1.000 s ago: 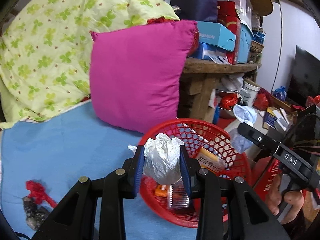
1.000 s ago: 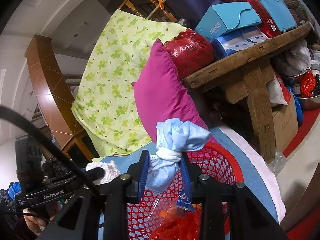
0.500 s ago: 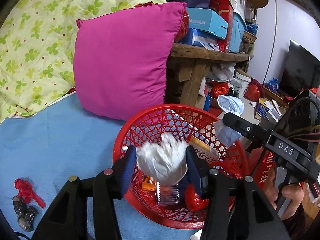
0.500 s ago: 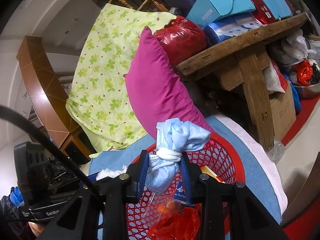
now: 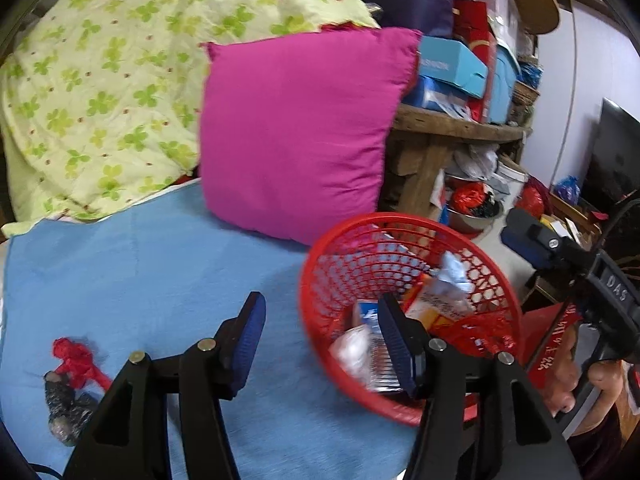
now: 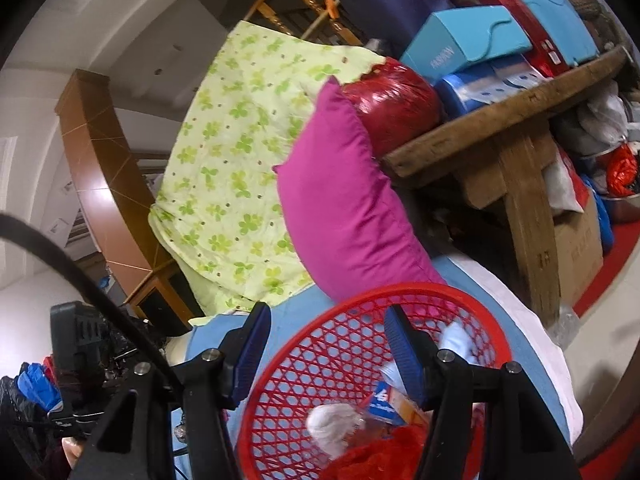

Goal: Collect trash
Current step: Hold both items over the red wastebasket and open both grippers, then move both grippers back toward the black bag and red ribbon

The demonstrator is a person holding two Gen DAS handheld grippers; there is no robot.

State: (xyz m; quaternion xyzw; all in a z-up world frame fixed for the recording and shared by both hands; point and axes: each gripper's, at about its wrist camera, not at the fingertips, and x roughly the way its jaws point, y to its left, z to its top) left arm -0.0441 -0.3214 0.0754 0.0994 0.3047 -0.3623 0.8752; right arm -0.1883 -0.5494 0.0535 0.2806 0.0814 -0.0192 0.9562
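Note:
A red mesh basket (image 5: pixel 352 248) stands on the blue bed sheet (image 5: pixel 140 264) and holds several pieces of trash. A white crumpled wad (image 5: pixel 354 350) and a light blue bundle (image 5: pixel 452 276) lie inside it. My left gripper (image 5: pixel 322 338) is open and empty at the basket's near left rim. My right gripper (image 6: pixel 326 350) is open and empty above the basket (image 6: pixel 320 360). The white wad (image 6: pixel 328 426) and the blue bundle (image 6: pixel 456 340) show in the right wrist view too. A red scrap (image 5: pixel 74 358) and a dark lump (image 5: pixel 66 404) lie on the sheet at the left.
A magenta pillow (image 5: pixel 296 132) leans behind the basket against a green clover quilt (image 5: pixel 100 80). A wooden table (image 5: pixel 452 136) piled with boxes stands to the right. The bed's edge is just right of the basket.
Both grippers have opened. The white wad dropped from the left one and the blue bundle from the right one into the basket. The left gripper shifted left.

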